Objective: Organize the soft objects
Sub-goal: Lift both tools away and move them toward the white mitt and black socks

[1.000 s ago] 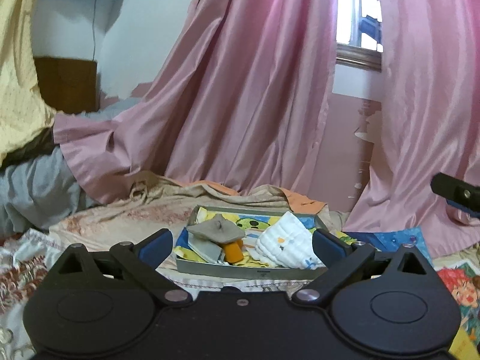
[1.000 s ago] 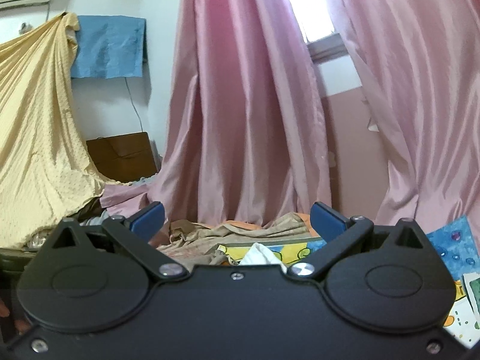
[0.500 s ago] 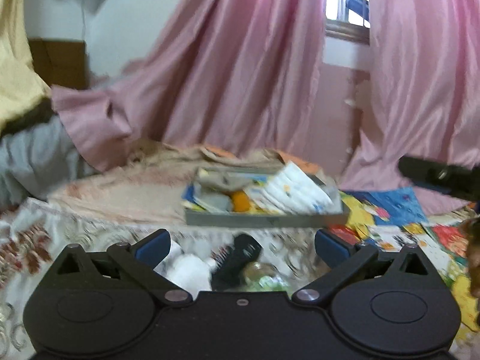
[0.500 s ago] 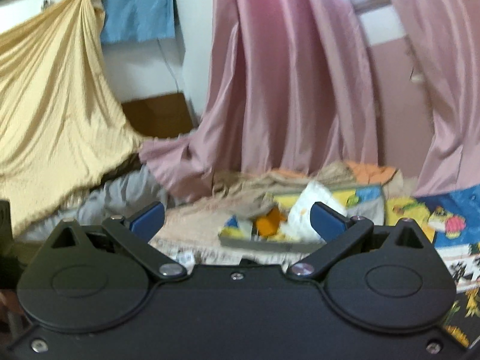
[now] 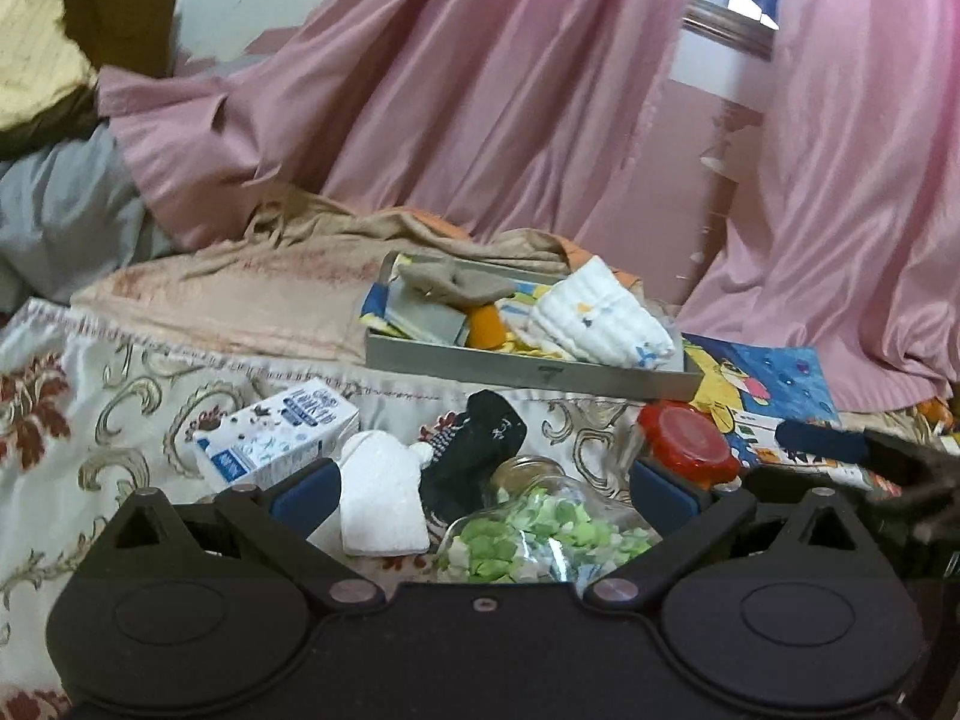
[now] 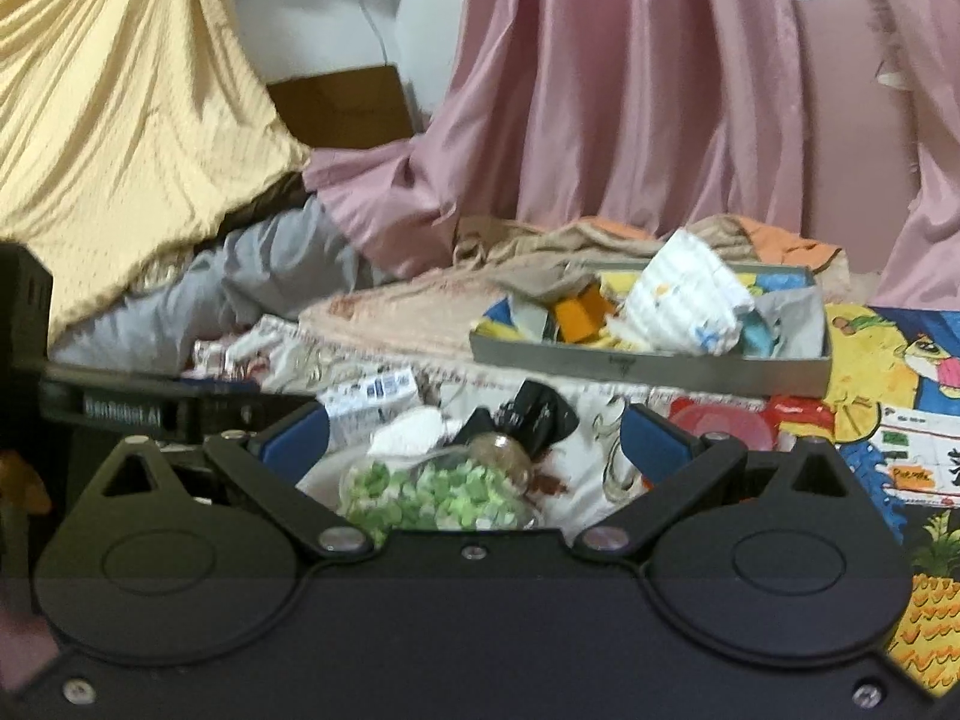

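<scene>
We hold both grippers over the patterned bedspread, w/ nothing between the fingers of either. Left gripper has its jaws spread wide; the right gripper is the same, jaws apart. In the left wrist view, a white sock lies just ahead of the left blue pad, touching a black sock to its right. A glass jar of green and white bits lies on its side near them, and its red lid sits apart on the right. A small milk carton lies to the left of the white sock. Farther back sits a grey tray holding a white folded cloth, a tan cloth, and something orange (too hidden to tell what it is). Right wrist view shows approx. the same layout: jar closest, black sock behind it, tray beyond. Pink curtains hang behind.
</scene>
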`<state>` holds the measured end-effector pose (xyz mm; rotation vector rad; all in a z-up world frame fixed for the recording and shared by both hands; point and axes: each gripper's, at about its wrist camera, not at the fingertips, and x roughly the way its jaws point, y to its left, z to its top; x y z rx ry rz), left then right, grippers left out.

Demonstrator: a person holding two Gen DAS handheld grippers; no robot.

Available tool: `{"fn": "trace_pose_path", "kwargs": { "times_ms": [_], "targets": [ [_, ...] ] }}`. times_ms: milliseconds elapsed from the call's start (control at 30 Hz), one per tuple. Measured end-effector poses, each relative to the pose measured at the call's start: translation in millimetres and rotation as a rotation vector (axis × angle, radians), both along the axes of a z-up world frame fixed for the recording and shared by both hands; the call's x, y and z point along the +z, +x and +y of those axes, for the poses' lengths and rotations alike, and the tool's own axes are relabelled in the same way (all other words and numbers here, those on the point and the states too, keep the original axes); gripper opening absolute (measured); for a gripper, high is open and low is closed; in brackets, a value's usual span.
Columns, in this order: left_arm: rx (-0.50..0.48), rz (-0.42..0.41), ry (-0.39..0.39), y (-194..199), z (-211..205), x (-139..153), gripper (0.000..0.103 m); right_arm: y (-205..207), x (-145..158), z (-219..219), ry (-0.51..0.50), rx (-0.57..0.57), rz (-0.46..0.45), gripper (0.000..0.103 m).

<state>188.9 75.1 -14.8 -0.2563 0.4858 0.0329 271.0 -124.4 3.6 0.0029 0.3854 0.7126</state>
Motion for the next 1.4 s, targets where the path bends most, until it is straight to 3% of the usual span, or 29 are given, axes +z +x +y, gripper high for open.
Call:
{"fn": "trace_pose_path", "kwargs": {
  "times_ms": [333, 700, 867, 1400],
  "targets": [
    [0.062, 0.084, -0.052, 11.8, 14.9, -10.1, 0.102, 3.0, -23.0, 5.9, -0.023, 0.032, 0.067, 0.103],
    [0.175, 0.257, -0.23, 36.2, 47.9, -39.1, 0.102, 11.5, -42.1, 24.5, -0.047, 0.077, 0.111, 0.103],
    [0.216, 0.297, -0.291, 56.3, 60.0, -56.3, 0.102, 12.6, -45.1, 27.8, -0.047, 0.085, 0.119, 0.103],
    [0.197, 0.346, -0.29, 85.2, 69.3, -68.3, 0.101, 32.9, -46.7, 29.8, -0.037, 0.004, 0.147, 0.103]
  ]
}}
